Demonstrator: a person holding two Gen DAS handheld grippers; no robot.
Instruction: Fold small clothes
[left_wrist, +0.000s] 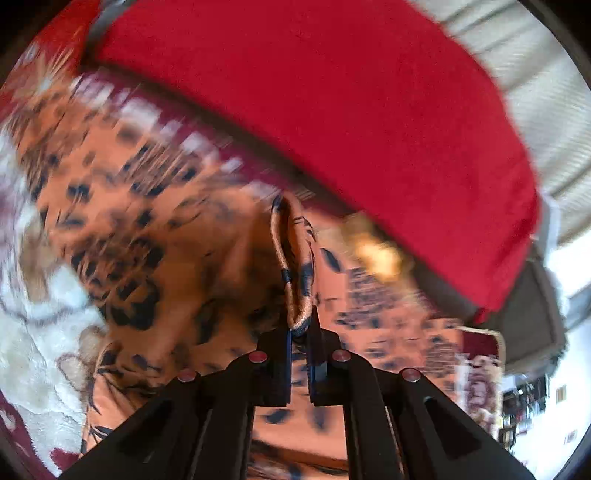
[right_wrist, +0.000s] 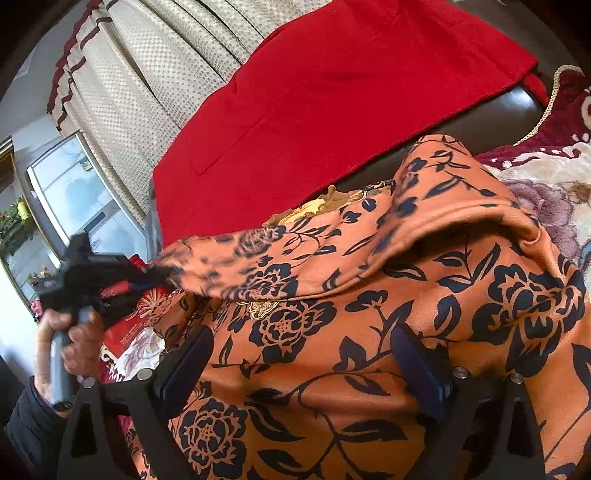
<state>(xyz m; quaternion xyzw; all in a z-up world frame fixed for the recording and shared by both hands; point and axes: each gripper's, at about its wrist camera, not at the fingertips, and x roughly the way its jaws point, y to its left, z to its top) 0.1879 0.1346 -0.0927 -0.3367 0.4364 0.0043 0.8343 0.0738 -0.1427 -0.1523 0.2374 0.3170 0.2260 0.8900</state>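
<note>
An orange garment with a dark blue flower print (right_wrist: 369, 332) lies spread over the surface and fills most of the right wrist view. My left gripper (left_wrist: 301, 332) is shut on a hemmed edge of this garment (left_wrist: 295, 266) and holds that edge lifted. In the right wrist view the left gripper (right_wrist: 147, 275) shows at the left, pulling a corner of the garment out sideways. My right gripper (right_wrist: 299, 369) is open, its two fingers (right_wrist: 417, 365) wide apart just above the garment and holding nothing.
A red cloth (right_wrist: 332, 92) lies beyond the garment, also in the left wrist view (left_wrist: 351, 110). A flowered cream and maroon blanket (right_wrist: 554, 177) lies under the garment. Cream curtains (right_wrist: 155, 74) and a window (right_wrist: 70, 192) stand behind at the left.
</note>
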